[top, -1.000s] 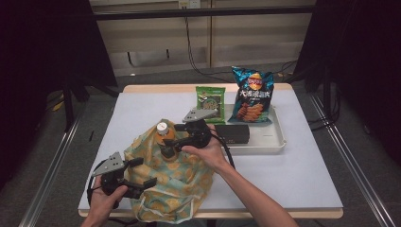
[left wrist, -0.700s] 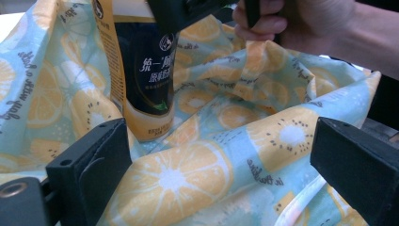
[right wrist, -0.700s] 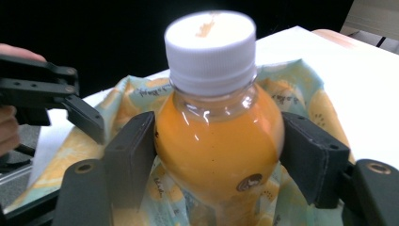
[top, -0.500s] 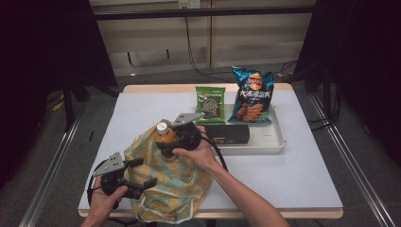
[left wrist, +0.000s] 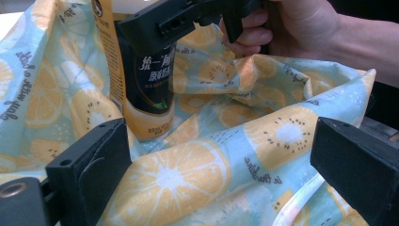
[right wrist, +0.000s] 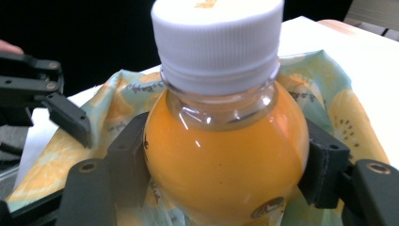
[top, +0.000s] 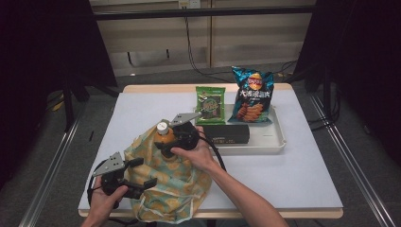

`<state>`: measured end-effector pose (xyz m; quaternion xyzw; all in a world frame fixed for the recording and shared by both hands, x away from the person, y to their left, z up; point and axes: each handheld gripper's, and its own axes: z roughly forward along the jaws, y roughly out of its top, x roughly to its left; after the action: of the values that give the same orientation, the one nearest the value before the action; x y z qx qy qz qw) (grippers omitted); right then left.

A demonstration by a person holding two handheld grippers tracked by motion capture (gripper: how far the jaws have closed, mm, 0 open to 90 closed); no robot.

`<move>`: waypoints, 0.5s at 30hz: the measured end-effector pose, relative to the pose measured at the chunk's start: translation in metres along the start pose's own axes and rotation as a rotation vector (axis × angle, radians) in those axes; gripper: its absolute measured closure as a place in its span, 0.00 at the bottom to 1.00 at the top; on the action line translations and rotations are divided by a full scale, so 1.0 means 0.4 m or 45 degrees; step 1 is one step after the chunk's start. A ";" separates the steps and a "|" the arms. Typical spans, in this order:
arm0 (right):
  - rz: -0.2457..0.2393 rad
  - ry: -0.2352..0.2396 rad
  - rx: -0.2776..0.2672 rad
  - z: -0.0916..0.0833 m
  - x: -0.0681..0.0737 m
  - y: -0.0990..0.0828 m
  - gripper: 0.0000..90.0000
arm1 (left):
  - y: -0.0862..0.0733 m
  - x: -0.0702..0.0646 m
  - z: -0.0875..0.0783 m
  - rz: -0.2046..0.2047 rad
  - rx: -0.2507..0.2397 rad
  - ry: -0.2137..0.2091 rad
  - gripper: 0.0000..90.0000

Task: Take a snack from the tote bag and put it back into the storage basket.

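A bottle of orange juice [top: 163, 137] with a white cap stands upright in the mouth of a lemon-print cloth bag [top: 175, 184]. My right gripper [top: 164, 143] is shut on the bottle [right wrist: 226, 155] just below its shoulder, one pad on each side. Its jaws have just been closing a little further on it. The bottle's lower part [left wrist: 141, 94] sits down among the bag's folds [left wrist: 188, 169]. My left gripper [top: 142, 172] is at the bag's near left edge. Its jaws stand wide apart [left wrist: 221, 165] with only loose fabric beyond them.
A white tray [top: 276, 142] lies behind the bag, holding a black box [top: 226, 134], a green snack packet [top: 210, 104] and a blue chip bag [top: 252, 94]. Bare white table [top: 293, 175] lies to the right.
My right hand and gripper have shifted slightly left and down with the bottle at the bag's mouth. The left gripper has stayed put.
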<state>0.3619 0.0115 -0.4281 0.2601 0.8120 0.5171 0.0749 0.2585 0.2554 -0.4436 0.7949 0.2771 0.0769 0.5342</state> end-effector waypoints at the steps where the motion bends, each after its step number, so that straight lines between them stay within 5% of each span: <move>1: -0.003 0.002 0.003 -0.001 -0.001 0.001 0.34 | 0.000 0.000 0.000 0.001 0.001 0.000 0.06; 15: -0.011 0.100 -0.034 -0.046 0.002 0.019 0.34 | 0.000 0.002 -0.001 0.002 0.002 -0.002 0.06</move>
<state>0.3568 -0.0004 -0.4129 0.2352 0.8085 0.5373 0.0486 0.2589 0.2560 -0.4436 0.7955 0.2762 0.0764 0.5338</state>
